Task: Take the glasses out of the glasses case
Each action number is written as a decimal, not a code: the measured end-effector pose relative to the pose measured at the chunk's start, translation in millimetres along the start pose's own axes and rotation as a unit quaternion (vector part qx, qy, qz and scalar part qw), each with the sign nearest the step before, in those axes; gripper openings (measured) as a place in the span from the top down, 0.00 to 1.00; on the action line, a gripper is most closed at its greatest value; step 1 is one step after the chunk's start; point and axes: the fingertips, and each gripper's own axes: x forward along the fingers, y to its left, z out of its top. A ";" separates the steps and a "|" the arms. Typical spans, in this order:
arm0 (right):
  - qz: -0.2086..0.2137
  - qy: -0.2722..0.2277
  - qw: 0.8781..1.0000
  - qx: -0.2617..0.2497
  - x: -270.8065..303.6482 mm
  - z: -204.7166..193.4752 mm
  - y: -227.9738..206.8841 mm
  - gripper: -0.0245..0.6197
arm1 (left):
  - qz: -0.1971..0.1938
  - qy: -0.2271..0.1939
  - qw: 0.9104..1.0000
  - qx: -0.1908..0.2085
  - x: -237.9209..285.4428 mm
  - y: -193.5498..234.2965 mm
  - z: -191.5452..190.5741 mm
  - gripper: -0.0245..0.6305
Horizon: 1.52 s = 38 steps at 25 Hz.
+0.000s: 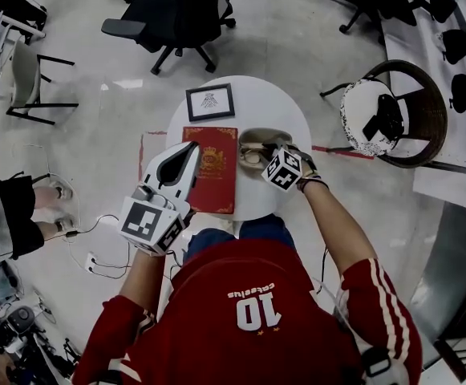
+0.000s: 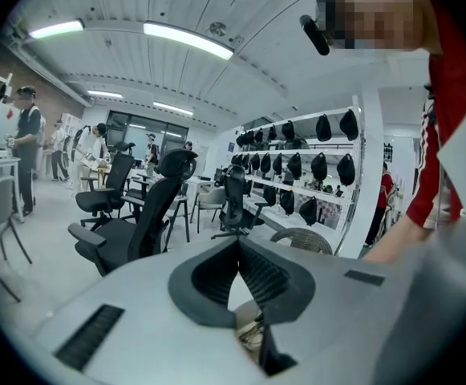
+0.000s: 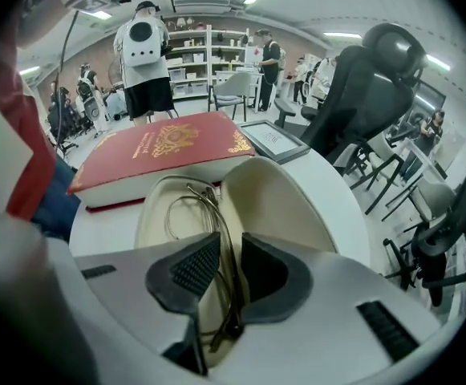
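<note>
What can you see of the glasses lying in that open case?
The glasses are a thin, gold-toned wire pair, folded, lying in the cream-lined open case on the round white table, beside a red book. The right gripper has its jaws narrowly apart around the frame; whether they pinch it is unclear.

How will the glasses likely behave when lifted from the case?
The glasses look thin-wired, so probably light and springy; a hard squeeze could bend them. Their arms may snag the case rim. Smooth wire may slip in the right gripper, whose jaws stand apart around it.
</note>
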 end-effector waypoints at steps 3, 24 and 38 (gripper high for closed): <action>-0.002 0.005 1.000 -0.004 5.3 0.2 -0.2 0.83 | 0.008 0.010 1.000 0.000 -4.4 7.1 -8.1 0.95; -0.050 -0.006 0.998 -0.048 -27.7 23.7 -7.5 0.92 | 0.015 -0.005 1.000 0.011 -40.8 8.5 3.9 0.95; -0.124 -0.066 0.990 -0.015 -115.1 74.0 0.1 0.92 | -0.004 -0.046 0.998 0.031 -92.9 -9.5 18.6 0.95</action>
